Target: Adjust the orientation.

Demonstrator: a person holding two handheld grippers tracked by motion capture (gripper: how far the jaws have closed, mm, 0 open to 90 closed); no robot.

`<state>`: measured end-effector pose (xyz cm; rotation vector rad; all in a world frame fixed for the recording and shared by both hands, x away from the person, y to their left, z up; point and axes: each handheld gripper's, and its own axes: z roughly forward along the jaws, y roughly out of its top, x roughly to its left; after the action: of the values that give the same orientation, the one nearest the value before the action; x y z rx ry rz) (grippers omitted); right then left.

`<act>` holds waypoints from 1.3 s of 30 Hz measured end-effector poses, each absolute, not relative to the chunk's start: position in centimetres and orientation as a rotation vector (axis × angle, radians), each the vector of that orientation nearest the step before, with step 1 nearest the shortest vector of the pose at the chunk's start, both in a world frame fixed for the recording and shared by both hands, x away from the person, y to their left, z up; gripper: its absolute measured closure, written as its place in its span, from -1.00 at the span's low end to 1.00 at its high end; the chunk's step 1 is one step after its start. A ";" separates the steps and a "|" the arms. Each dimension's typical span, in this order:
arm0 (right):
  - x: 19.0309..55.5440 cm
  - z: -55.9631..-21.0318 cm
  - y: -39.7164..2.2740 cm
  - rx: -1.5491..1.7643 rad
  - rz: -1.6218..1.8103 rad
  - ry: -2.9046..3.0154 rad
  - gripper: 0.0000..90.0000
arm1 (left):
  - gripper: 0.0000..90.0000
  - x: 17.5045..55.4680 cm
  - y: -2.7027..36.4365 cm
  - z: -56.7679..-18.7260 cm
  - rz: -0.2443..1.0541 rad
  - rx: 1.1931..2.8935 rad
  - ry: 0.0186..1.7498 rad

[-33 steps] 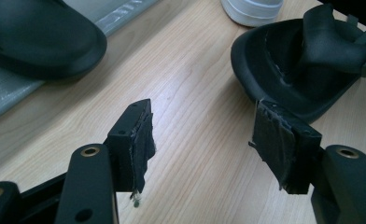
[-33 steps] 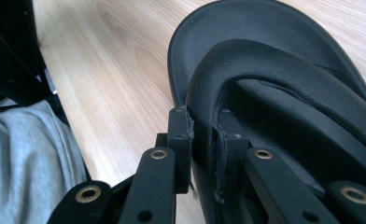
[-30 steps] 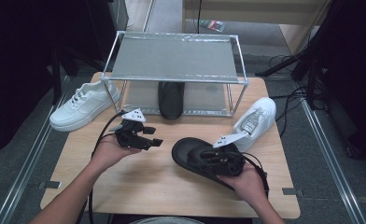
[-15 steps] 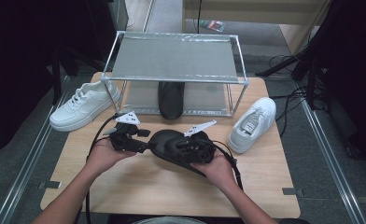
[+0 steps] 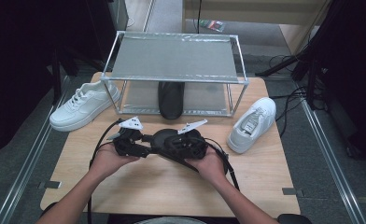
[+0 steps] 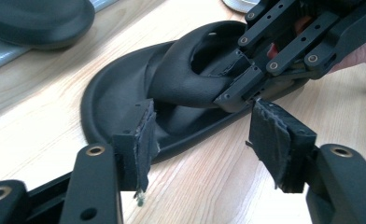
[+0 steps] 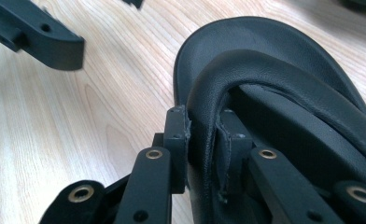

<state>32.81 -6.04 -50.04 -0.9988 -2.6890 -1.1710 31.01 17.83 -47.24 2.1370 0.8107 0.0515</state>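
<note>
- High view: I see the black sandal (image 5: 174, 142) on the counter (image 5: 265, 186), between my left gripper (image 5: 146, 140) and right gripper (image 5: 190, 144)
- Left gripper view: my jaws stand apart, having just narrowed a little, heel rim (image 6: 125, 140) ahead, unpinched
- Right gripper view: my jaws clamp the strap (image 7: 204, 126), having just eased slightly

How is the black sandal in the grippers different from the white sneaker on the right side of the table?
The black sandal is open, with a wide strap that the right gripper clamps; the white sneaker is a closed, laced shoe that nothing touches. The sandal lies crosswise near the table's front between both hands, facing the open left gripper; the sneaker stands angled beside the metal rack. Both rest on the wooden table.
</note>
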 end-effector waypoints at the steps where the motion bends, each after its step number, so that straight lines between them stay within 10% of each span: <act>1: 32.9 -50.0 -6.1 -1.002 -1.174 -2.680 0.70 | -0.05 31.1 17.8 -47.3 0.052 2.138 0.813; 9: 32.6 -48.4 -7.6 -0.976 -1.284 -2.677 0.46 | 0.16 31.1 17.6 -47.9 0.058 2.186 0.828; 24: 30.3 -47.4 -13.4 -0.992 -1.227 -2.738 1.00 | 0.92 32.0 16.2 -49.2 -0.027 2.229 0.830; 39: 29.9 -49.1 -12.0 -0.986 -1.142 -2.772 1.00 | 0.95 33.0 14.3 -50.1 -0.075 2.242 0.798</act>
<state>29.88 -11.97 -49.11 -0.9862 -2.7721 -1.1424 33.05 14.35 -50.07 2.2417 0.7981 -0.0751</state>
